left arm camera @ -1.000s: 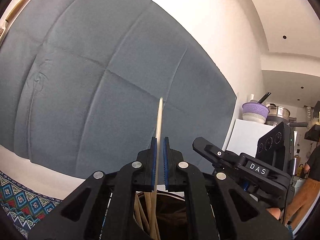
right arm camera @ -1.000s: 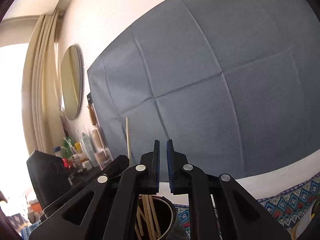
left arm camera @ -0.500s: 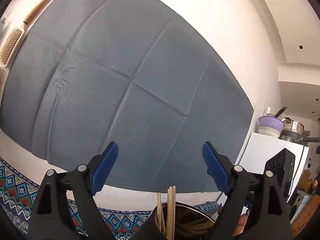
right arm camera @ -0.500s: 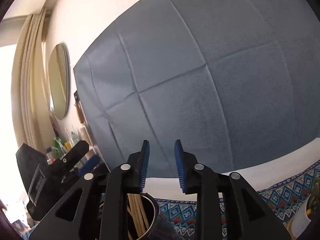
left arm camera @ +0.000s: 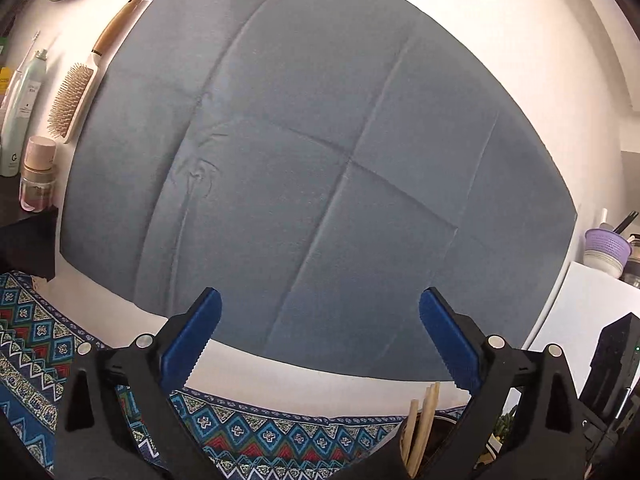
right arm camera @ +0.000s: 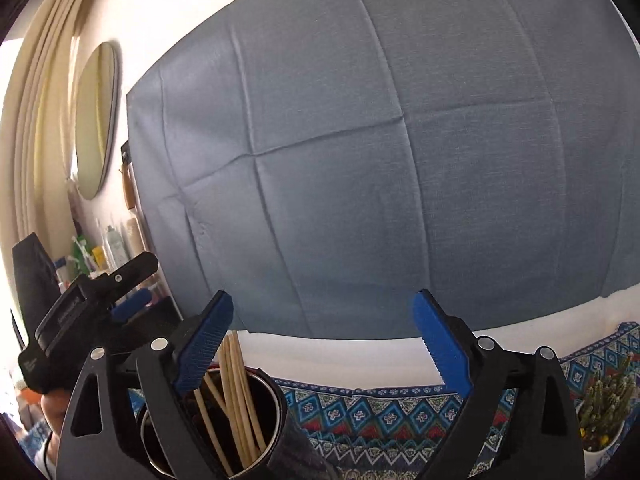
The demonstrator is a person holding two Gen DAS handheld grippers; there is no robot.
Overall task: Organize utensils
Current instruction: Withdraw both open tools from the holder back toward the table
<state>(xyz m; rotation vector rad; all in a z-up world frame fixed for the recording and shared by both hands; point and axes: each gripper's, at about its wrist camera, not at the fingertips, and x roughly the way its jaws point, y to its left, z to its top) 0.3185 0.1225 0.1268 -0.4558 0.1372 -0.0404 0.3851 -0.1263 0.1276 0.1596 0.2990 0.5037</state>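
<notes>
Both grippers, left gripper [left arm camera: 320, 340] and right gripper [right arm camera: 322, 340], have just been opening and stand spread and empty, so back away gently from the chopsticks [right arm camera: 236, 396] in the cup [right arm camera: 276, 404] at lower left.

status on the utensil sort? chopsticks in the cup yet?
Done: wooden chopsticks stand in the dark cup.
In hand: nothing; left gripper and right gripper have just been opening, jaws wide, nothing between them.
Left: no loose utensils visible on the patterned cloth; can't confirm beyond that.
</notes>
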